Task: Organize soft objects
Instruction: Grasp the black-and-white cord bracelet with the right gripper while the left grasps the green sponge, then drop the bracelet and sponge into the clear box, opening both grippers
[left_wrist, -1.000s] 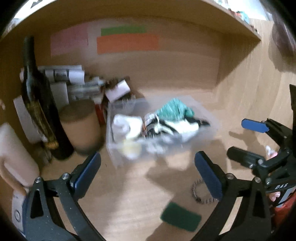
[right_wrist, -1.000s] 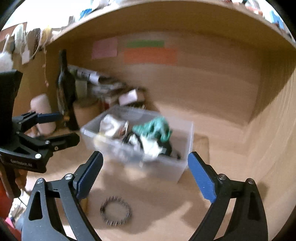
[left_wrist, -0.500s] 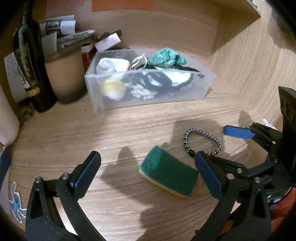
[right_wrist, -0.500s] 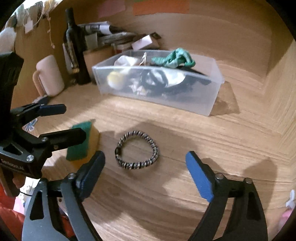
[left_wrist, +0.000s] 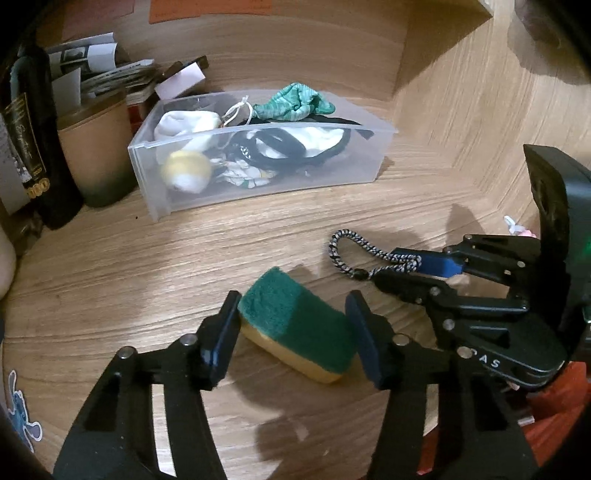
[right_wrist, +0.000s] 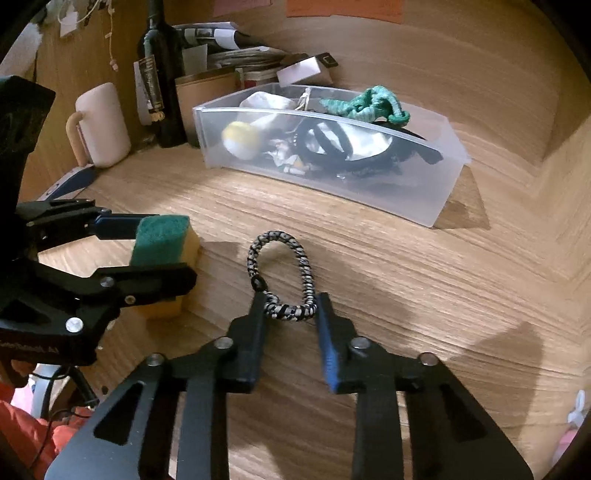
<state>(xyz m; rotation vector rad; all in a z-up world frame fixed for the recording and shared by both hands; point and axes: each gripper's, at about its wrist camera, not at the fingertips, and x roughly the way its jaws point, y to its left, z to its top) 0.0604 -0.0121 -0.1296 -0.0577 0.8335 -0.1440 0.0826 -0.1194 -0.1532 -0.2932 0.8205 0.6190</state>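
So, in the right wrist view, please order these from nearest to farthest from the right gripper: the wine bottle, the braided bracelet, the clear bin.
1. Braided bracelet, between the right gripper fingers.
2. Clear bin, farther back, slightly right.
3. Wine bottle, far left, behind the bin's left end.

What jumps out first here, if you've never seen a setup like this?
Two black handheld grippers work side by side on a wooden desk: the left gripper has its jaws around a green and yellow sponge, the right gripper pinches a braided cord loop. Behind them stands a clear plastic bin heaped with soft odds and ends, a teal cloth on top.
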